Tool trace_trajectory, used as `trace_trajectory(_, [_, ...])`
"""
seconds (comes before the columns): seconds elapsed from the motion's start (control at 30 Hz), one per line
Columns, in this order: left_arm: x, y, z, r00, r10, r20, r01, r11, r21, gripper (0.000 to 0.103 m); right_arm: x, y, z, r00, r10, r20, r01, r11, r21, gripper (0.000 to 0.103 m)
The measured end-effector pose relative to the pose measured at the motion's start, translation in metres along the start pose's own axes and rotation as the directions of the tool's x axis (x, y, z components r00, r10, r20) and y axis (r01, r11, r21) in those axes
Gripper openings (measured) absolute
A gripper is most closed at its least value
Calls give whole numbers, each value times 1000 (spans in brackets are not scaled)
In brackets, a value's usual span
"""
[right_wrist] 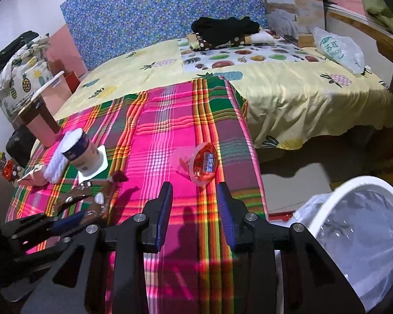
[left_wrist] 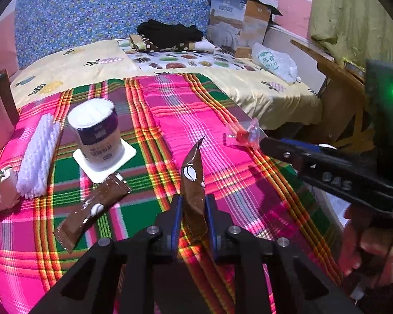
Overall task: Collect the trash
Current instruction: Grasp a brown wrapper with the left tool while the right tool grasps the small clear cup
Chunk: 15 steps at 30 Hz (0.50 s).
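on bed (right_wrist: 301, 104), plaid cloth (right_wrist: 170, 120), blue floral wall (right_wrist: 157, 7)

Not much can actually be read here. "WOOL QUILT" is printed on the grey-and-tan cardboard box (left_wrist: 237, 23) standing at about one o'clock at the far end of the bed; the smaller lines above it are too blurred to be made out. Raised letters "UAS" are moulded into the black plastic arm of the right gripper (left_wrist: 259, 141) at three o'clock. Green characters are printed on the clear plastic bag (left_wrist: 275, 61) near the box, but they can't be deciphered. Lettering on the upturned white-and-purple paper cup (left_wrist: 98, 133) at ten o'clock is upside down and smeared.
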<state>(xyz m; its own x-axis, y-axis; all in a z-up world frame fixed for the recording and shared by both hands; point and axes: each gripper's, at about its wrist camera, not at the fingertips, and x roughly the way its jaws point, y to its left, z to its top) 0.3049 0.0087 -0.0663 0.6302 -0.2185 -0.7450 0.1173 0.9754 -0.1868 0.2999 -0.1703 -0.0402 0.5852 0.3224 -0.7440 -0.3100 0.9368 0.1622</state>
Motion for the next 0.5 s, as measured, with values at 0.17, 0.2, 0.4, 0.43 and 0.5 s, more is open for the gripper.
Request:
trace_trajectory(0.17, [-2, 8, -1, 1000, -4, 1, 4, 1000, -18, 18, 13, 4, 3, 1000, -4, -24, 3, 1000, -19, 31])
trace_trajectory(0.2, [-2, 9, -1, 1000, -4, 1, 4, 1000, -22, 18, 15, 6, 4, 1000, -7, -25, 7, 1000, -21, 30])
trace_trajectory(0.4, [-6, 14, -1, 1000, -3, 5, 3, 1000, -29, 18, 21, 9, 5, 999, -11, -39, 10, 999, -32, 21])
trace_trajectory(0.43, [-6, 14, -1, 1000, -5, 6, 5, 1000, -30, 18, 23, 10, 6, 999, -13, -40, 12, 999, -34, 15])
trace_trajectory(0.5, [-6, 14, -1, 1000, -4, 5, 5, 1000, -29, 18, 23, 11, 6, 999, -16, -40, 15, 999, -37, 12])
